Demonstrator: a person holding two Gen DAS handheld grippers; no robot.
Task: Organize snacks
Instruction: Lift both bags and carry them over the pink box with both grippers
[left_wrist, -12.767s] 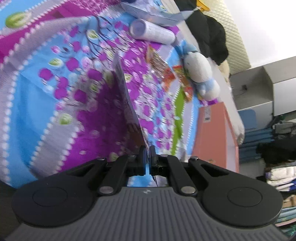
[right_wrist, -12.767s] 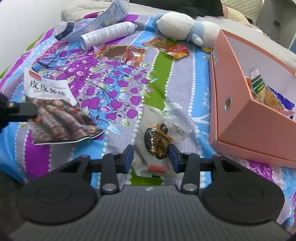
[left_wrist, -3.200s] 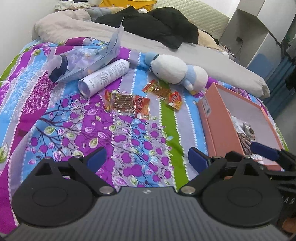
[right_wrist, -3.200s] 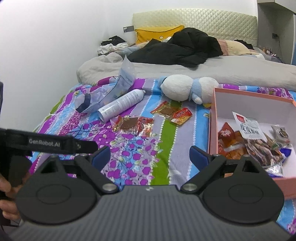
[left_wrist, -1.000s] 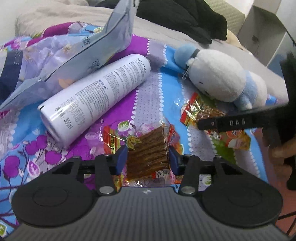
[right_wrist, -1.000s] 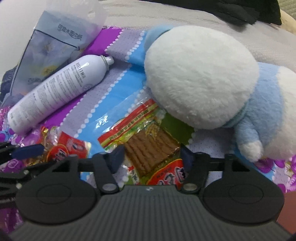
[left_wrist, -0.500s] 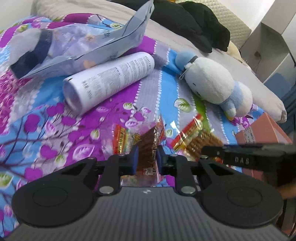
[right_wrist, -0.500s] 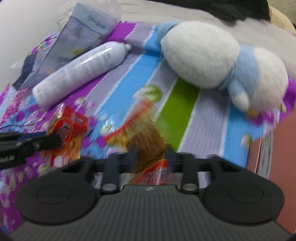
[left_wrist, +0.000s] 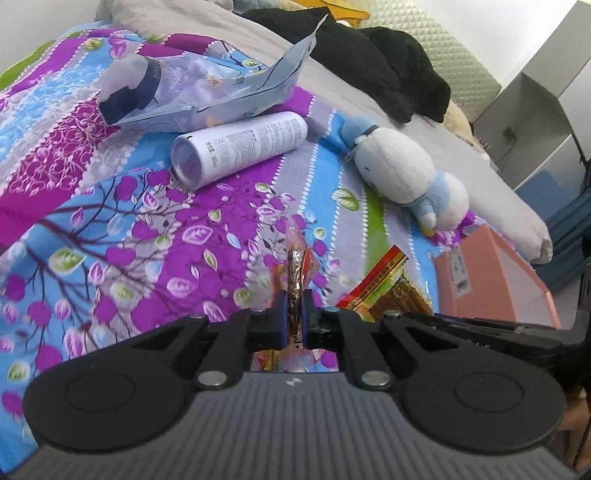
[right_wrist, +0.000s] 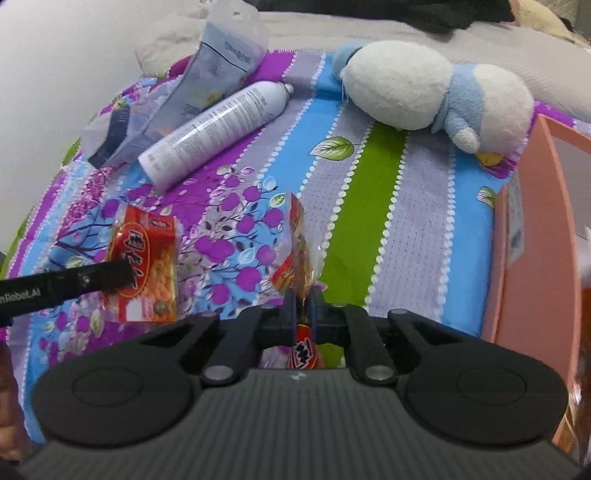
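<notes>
I have a snack in each tool. My left gripper (left_wrist: 291, 314) is closing its jaws on a brown-stick snack packet (left_wrist: 295, 266), pinched edge-on and standing up between the pads, clear of the bed. My right gripper (right_wrist: 303, 308) has its jaws clenched on a second packet with red print (right_wrist: 301, 254), likewise held upright above the floral bedspread (right_wrist: 369, 206). From the right wrist view I see the left tool's finger across the red face of its packet, low on the left.

The pink box (right_wrist: 532, 236) sits at the right edge of the bed, close by; from here I see its outer wall and rim, not what it holds. I judge the pick-up as done for these two and the carry to the box as what remains.

No other loose snack shows on the bedspread, so these look like the last. What stays there is a white spray can (right_wrist: 218, 129), a bluish pouch (right_wrist: 221, 70) and a plush toy (right_wrist: 432, 88), none of which I count as snacks.
</notes>
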